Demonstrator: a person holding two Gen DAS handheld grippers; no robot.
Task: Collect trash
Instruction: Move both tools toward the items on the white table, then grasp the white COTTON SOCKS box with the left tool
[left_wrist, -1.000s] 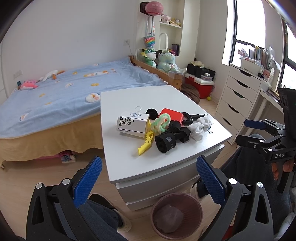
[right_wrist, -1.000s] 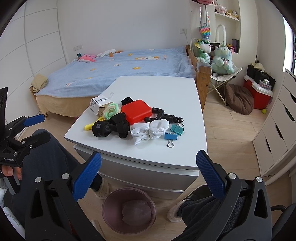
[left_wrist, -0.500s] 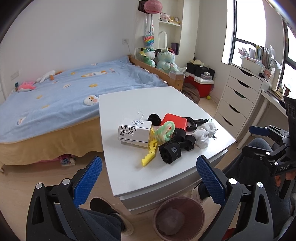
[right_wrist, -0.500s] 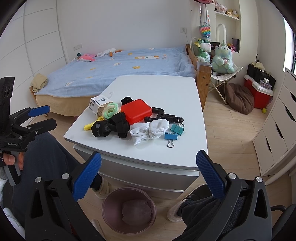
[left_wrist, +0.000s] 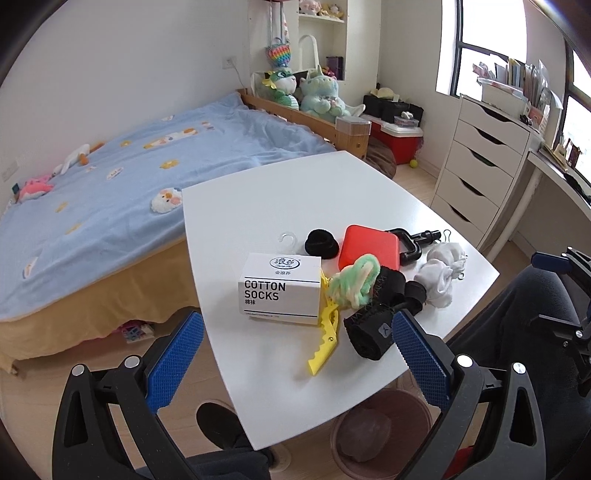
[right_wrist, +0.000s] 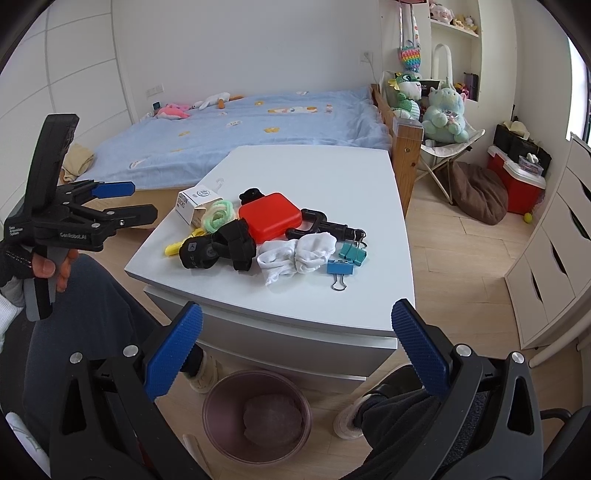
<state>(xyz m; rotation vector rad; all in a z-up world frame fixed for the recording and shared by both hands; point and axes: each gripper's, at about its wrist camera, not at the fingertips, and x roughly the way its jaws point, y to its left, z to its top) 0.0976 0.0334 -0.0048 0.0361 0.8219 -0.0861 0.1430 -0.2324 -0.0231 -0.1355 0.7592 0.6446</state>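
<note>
We're holding both grippers up over the near edge of the white table (right_wrist: 314, 177), and both are spread wide, nothing between the blue pads. The left gripper (left_wrist: 295, 365) hangs off the table's near left corner, empty. The right gripper (right_wrist: 297, 347) sits off the near edge, also empty; from its camera we see the left gripper (right_wrist: 122, 203) out to the side, held in a gloved hand (right_wrist: 40, 262), its fingers parted.

The clutter sits in a bunch toward the near half of the table. The white cotton socks box (left_wrist: 279, 289) is on the left side of the pile, open at one end in the right wrist view, with a yellow clip (left_wrist: 325, 341) poking out from beside it toward the near edge. A pale green hair tie (right_wrist: 218, 215) rests against the box. Black rolled straps (right_wrist: 218, 249) lie at the front of the bunch, touching the white socks (right_wrist: 295, 258). Behind them is the red case (right_wrist: 269, 218), with a small black piece (right_wrist: 250, 194) at its far corner and a black handled tool (right_wrist: 325, 227) on its right. Blue and teal binder clips (right_wrist: 347, 260) sit just beside the socks.

Down on the floor, under the table's near edge, stands the purple bin (right_wrist: 218, 406), with something crumpled at its bottom.
</note>
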